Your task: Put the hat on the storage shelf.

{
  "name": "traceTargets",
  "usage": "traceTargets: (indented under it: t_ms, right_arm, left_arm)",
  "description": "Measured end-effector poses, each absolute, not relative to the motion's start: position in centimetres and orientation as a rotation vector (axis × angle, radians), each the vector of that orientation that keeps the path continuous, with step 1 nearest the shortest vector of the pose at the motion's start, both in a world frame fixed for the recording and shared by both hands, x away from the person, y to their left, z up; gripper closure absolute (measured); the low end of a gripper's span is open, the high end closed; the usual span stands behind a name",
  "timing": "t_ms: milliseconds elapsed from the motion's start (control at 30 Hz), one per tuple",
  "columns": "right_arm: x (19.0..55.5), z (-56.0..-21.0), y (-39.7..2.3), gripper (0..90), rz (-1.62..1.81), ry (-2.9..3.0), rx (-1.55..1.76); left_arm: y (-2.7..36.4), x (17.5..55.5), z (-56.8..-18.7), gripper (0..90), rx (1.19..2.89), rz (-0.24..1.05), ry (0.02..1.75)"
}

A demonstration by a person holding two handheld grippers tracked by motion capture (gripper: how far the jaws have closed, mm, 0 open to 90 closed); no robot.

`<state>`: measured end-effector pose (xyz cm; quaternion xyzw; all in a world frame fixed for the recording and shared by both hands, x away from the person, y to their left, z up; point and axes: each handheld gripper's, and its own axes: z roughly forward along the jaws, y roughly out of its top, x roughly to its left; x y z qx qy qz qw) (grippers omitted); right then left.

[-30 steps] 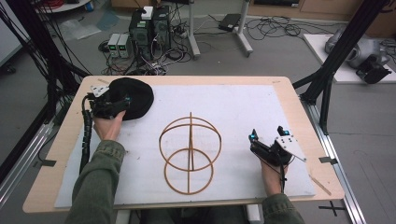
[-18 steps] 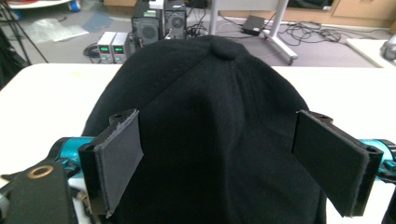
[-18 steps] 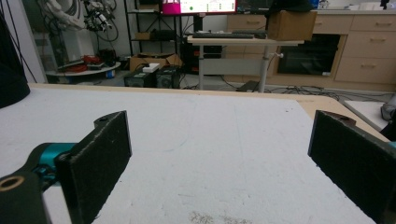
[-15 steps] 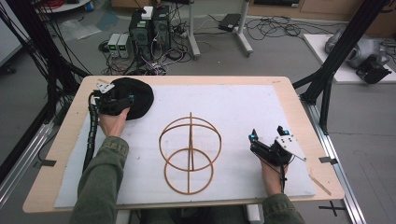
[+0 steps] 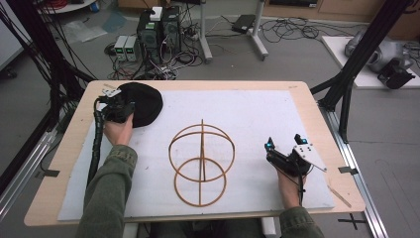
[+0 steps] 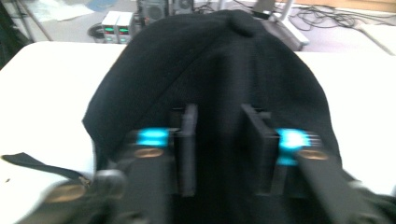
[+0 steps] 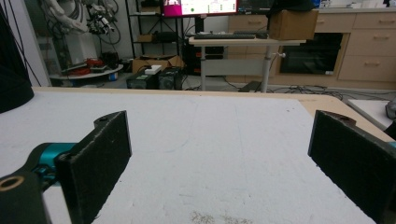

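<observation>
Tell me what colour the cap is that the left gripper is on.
Plain black; the cap shows best in the left gripper view.

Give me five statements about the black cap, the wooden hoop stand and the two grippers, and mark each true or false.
1. The left gripper has its jaws closed in on the black cap; they have just been closing. True.
2. The right gripper holds the wooden hoop stand. False: its jaws stand wide apart with nothing between them, off to the stand's right.
3. The cap lies at the table's far left. True.
4. The cap sits on the stand. False: they are apart.
5. A white sheet covers the table. True.
</observation>
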<state>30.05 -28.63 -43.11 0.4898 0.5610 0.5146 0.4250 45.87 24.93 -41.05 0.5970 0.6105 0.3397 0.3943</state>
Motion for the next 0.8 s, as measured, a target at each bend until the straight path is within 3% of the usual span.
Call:
traceTargets:
  t_ms: [67,133,800]
  right_arm:
    - [30.0,-43.1,-28.6,5.1,1.284,1.404,1.224]
    - [30.1,-43.1,-28.7,5.1,1.277,1.406,1.222]
    - [29.6,-43.0,-29.3,5.2,1.278,1.398,1.232]
  left_arm:
    - [24.8,45.8,-41.0,85.6,1.514,0.859,1.54]
    - [24.5,45.8,-41.0,87.2,1.525,0.875,1.526]
    - [24.2,44.6,-39.5,87.8,1.582,0.959,1.357]
